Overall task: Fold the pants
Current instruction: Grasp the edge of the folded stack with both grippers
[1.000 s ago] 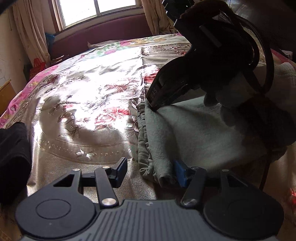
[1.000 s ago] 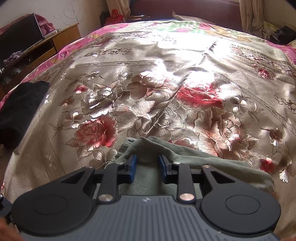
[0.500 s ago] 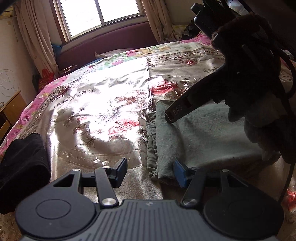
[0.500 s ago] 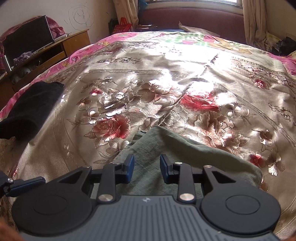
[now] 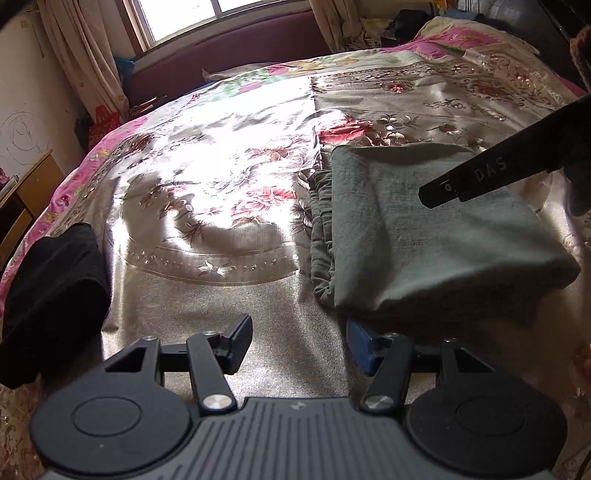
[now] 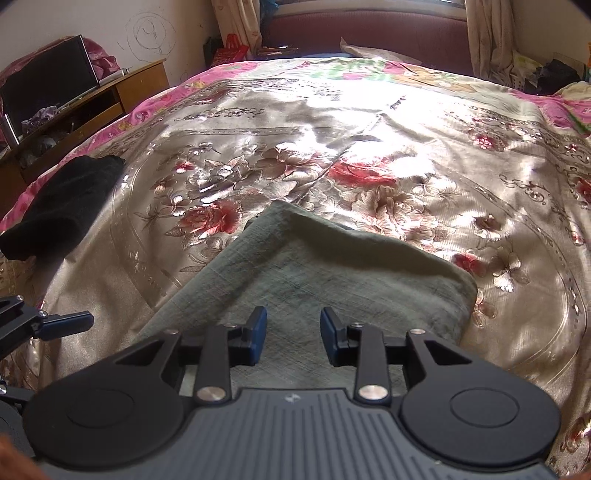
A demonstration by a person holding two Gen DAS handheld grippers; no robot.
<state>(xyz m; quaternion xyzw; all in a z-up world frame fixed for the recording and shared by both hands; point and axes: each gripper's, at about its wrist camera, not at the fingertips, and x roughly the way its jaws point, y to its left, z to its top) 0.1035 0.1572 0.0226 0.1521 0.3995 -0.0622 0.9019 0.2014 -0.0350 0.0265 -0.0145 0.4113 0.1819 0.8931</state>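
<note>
Left wrist view: looking across a bed under a shiny floral bedspread (image 5: 221,192), filling most of both pictures and catching glare from a window (image 5: 221,7) behind a maroon headboard (image 5: 236,62). Lying on the near right part of the spread, grey-green pants (image 5: 436,236), already folded into a thick rectangle, gathered waistband edges stacking along the left side. Resting well apart on the spread's left edge, a black garment (image 5: 51,295), bundled. Hovering low over the bedspread just in front of the pants' near edge, the left gripper (image 5: 299,341), fingers spreading wide and holding nothing, the blue right pad (image 5: 360,347) sitting just beside the folded edge. Reaching in from the right above the pants, the dark body of the right gripper (image 5: 491,177), lettering showing on it. Right wrist view: looking over the same pants (image 6: 317,280) from the other side, far corner pointing toward a red rose in the pattern. Poising above the near part of the cloth, the right gripper (image 6: 293,339), fingers parting moderately, nothing between them; touching the fabric or not, cannot tell. Standing at the far left, a wooden cabinet (image 6: 110,96) with a dark screen (image 6: 48,70) on top.
</note>
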